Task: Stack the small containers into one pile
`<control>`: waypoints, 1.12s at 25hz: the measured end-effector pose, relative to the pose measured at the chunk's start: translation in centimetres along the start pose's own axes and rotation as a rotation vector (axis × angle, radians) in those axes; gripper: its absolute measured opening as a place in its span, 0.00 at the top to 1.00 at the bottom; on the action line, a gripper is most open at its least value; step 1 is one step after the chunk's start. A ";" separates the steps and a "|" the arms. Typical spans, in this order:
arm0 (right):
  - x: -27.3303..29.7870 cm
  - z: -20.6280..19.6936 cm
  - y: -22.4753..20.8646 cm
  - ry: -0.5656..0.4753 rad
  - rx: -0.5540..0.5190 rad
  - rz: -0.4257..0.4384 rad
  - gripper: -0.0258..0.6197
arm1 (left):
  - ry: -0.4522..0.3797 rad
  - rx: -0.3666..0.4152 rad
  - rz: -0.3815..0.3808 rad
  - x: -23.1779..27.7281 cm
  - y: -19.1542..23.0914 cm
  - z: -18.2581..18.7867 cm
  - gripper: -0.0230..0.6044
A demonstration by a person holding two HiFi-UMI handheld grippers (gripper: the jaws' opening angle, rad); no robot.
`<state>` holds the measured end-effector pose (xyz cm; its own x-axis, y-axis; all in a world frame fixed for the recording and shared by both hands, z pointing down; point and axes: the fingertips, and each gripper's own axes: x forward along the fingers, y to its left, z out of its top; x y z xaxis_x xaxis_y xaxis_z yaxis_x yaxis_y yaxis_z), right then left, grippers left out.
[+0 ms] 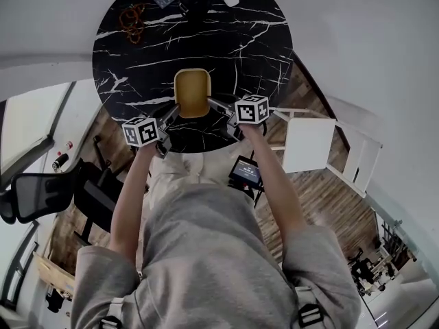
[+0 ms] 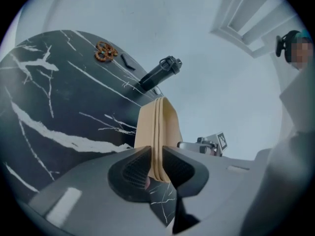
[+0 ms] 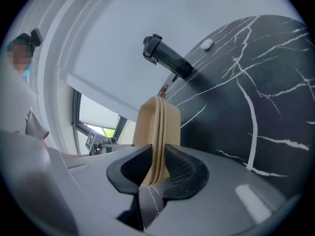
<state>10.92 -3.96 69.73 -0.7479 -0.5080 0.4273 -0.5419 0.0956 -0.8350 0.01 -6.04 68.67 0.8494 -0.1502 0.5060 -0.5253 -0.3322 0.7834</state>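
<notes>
**Head view: both grippers pinched one nested pile from opposite sides**

Head view showed a round black marble table [image 1: 260, 53] with the stack of tan containers [image 1: 191, 91] sitting near its closest edge, directly in front of the person. No loose container lay anywhere else on the top, so the pile looked already gathered.

The left gripper [image 2: 156, 162] had its ribbed pads pressed onto the stack's left rim, where several thin lips lay nested together. The right gripper [image 3: 158, 163] clamped the opposite rim the same way. Holding both sides at once probably kept the thin cups square and seated in one another, and ready to be shifted as one. Whether the stack rested on the marble or hung just above it could not be told.

Well beyond the pile, at the far side, lay a black cylindrical tool [image 2: 158, 73], an orange coil [image 1: 132, 19] and a small white object [image 1: 231, 0]. None of them stood near enough to hinder the grippers.
</notes>
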 end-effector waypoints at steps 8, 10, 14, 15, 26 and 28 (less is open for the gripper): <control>0.4 -2.7 0.2 0.046 0.013 0.008 0.76 | -0.031 -0.102 0.056 -0.2 1.9 -2.9 0.87; 0.1 -3.2 0.1 0.060 -0.006 -0.001 0.76 | -0.022 -0.074 0.060 -0.3 1.7 -3.1 0.86; -1.5 -2.9 0.6 0.043 -0.046 -0.005 0.72 | -0.010 -0.022 0.081 -0.8 1.3 -3.2 0.85; -2.0 -2.6 0.8 0.029 -0.058 -0.008 0.72 | -0.010 -0.015 0.095 -1.1 1.4 -3.3 0.85; -8.7 5.7 9.1 -0.267 -0.452 -0.086 0.72 | -0.248 0.284 0.241 -7.0 -4.9 1.2 0.90; -9.8 7.0 11.7 -0.327 -0.527 -0.101 0.73 | -0.345 0.413 0.264 -8.6 -8.0 3.3 0.92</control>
<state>14.59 -3.87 53.32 -0.5726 -0.7640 0.2974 -0.7822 0.4006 -0.4771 -2.96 -5.19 56.86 0.6962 -0.5479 0.4639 -0.7168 -0.5661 0.4072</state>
